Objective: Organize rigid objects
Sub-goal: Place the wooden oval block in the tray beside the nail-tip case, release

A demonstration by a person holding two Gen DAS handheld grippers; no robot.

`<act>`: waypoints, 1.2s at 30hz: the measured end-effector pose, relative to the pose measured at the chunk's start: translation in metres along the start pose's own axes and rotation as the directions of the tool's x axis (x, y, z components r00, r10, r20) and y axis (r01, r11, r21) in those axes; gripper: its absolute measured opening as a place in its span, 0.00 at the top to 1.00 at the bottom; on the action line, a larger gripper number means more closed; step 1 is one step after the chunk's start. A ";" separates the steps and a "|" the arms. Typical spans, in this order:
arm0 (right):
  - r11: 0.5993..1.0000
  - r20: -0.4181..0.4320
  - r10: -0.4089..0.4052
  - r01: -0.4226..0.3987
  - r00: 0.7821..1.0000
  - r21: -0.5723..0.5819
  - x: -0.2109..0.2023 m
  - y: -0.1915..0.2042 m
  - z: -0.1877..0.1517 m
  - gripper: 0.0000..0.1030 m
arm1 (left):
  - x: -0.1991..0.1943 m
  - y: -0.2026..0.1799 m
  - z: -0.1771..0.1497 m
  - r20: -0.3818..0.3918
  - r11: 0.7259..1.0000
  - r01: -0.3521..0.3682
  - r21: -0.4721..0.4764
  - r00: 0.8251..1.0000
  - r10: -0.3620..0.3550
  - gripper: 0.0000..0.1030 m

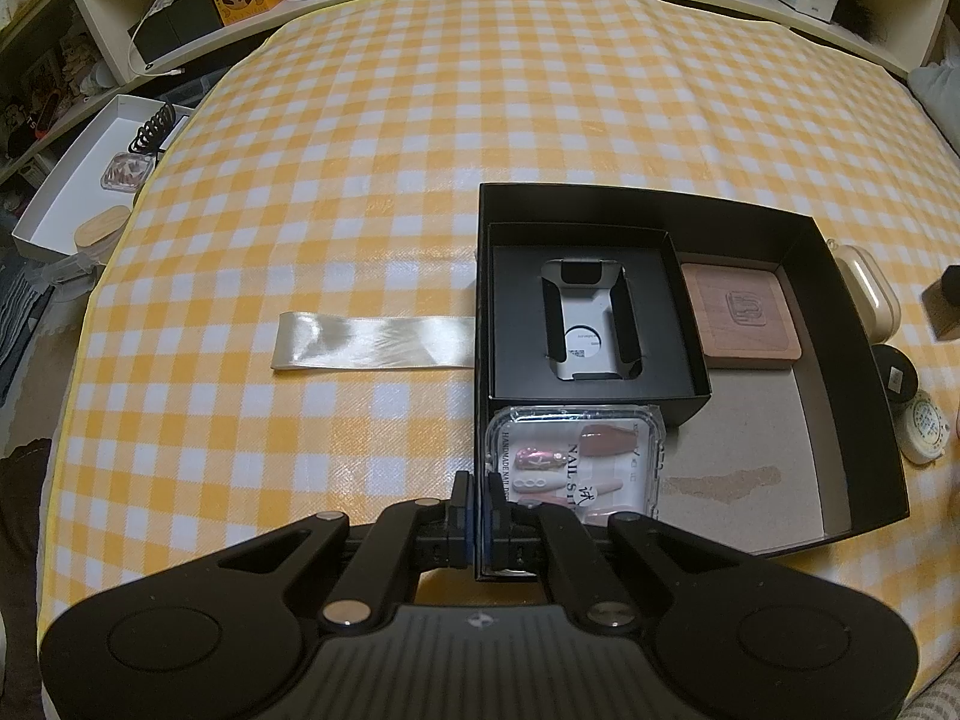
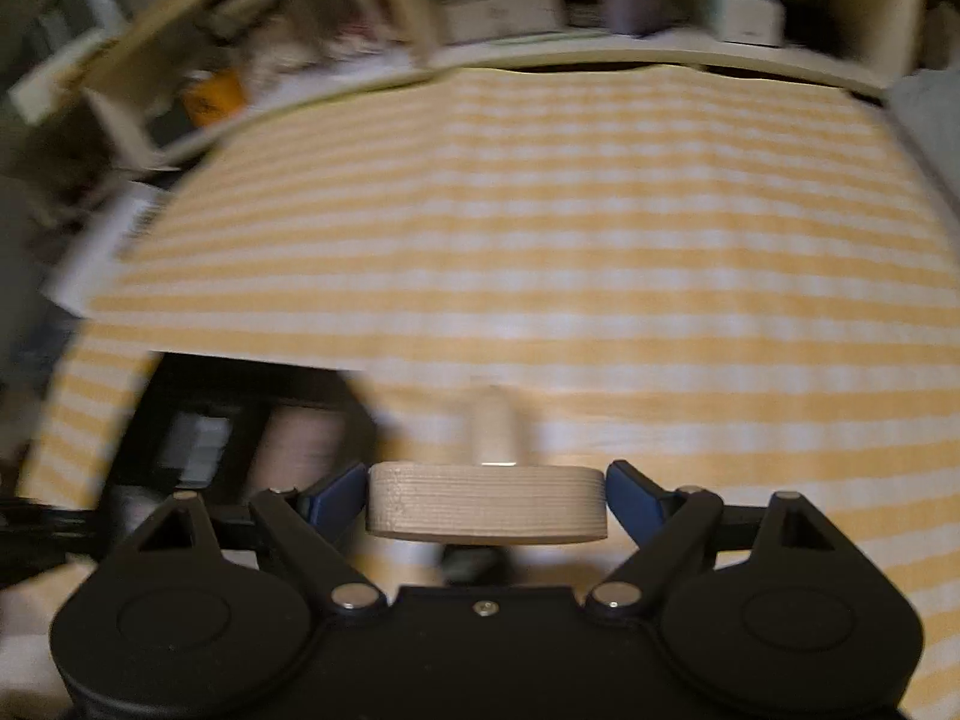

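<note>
A large black box (image 1: 852,324) sits on the checked cloth. Inside it are a smaller black box (image 1: 678,324) with a grey device, a wooden square coaster (image 1: 741,315) and a clear nail-tips case (image 1: 576,462). My left gripper (image 1: 478,510) is shut on the box's left wall near its front corner. My right gripper (image 2: 486,501) is shut on a pale oval wooden-looking lid (image 2: 486,504), held above the cloth. The right wrist view is motion-blurred; the black box (image 2: 240,420) shows at its lower left.
A cream ribbon strip (image 1: 372,342) lies left of the box. Small jars (image 1: 924,426) and a cream case (image 1: 870,294) stand right of it. A white tray (image 1: 78,180) with items sits off the left table edge. Shelves line the back.
</note>
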State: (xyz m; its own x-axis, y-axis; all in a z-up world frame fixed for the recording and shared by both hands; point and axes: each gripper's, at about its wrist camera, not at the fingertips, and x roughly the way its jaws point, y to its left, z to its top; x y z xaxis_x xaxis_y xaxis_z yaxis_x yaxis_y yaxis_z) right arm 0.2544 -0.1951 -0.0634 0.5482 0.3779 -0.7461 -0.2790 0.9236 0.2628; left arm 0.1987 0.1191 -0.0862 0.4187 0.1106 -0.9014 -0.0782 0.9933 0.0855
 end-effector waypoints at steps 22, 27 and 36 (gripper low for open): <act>0.987 -0.256 0.134 -0.107 0.957 0.119 0.053 0.095 -0.028 0.06 | 0.000 -0.001 0.000 0.000 1.000 0.000 0.000 1.000 0.000 0.97; 0.986 -0.253 0.148 -0.123 0.956 0.113 0.051 0.095 -0.027 0.02 | 0.001 -0.004 -0.001 0.001 1.000 0.000 0.003 1.000 0.000 0.97; 0.989 -0.261 0.137 -0.119 0.956 0.086 0.051 0.097 -0.027 0.02 | 0.001 -0.004 -0.001 0.001 1.000 -0.001 0.004 1.000 0.001 0.97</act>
State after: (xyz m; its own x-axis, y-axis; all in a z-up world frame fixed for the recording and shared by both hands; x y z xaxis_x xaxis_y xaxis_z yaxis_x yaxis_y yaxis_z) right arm 0.2344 -0.0880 -0.0922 0.2799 0.4711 -0.8365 -0.2730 0.8744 0.4011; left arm 0.1989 0.1155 -0.0874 0.4192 0.1117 -0.9010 -0.0750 0.9933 0.0883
